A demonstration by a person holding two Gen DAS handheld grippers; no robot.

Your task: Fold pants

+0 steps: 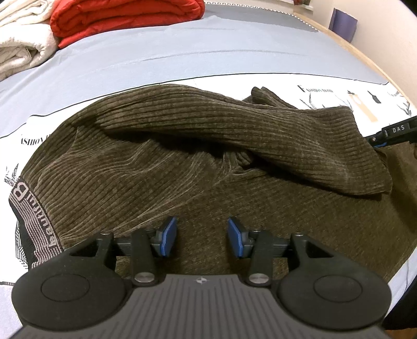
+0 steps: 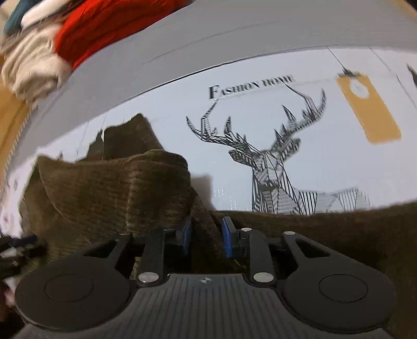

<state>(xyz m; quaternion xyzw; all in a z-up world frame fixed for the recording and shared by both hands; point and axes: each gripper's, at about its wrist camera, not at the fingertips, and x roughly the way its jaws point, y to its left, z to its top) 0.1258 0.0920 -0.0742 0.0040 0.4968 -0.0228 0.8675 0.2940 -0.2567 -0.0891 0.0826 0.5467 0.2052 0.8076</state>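
Dark olive corduroy pants (image 1: 161,161) lie spread on the bed, with one leg (image 1: 260,130) folded over diagonally toward the right. My left gripper (image 1: 202,238) hovers open and empty just above the near part of the fabric. My right gripper (image 2: 207,236) has its blue pads (image 2: 228,236) closed on a fold of the pants (image 2: 117,187), which bunches up to its left. The right gripper also shows at the right edge of the left wrist view (image 1: 391,134), at the folded leg's end.
The pants rest on a white sheet with a deer print (image 2: 271,161) and "Fashion home" lettering (image 2: 250,84), over a grey-blue bedspread (image 1: 182,47). A red quilt (image 1: 125,18) and a cream blanket (image 1: 23,49) are stacked at the far left. The wooden bed edge (image 1: 346,47) runs along the right.
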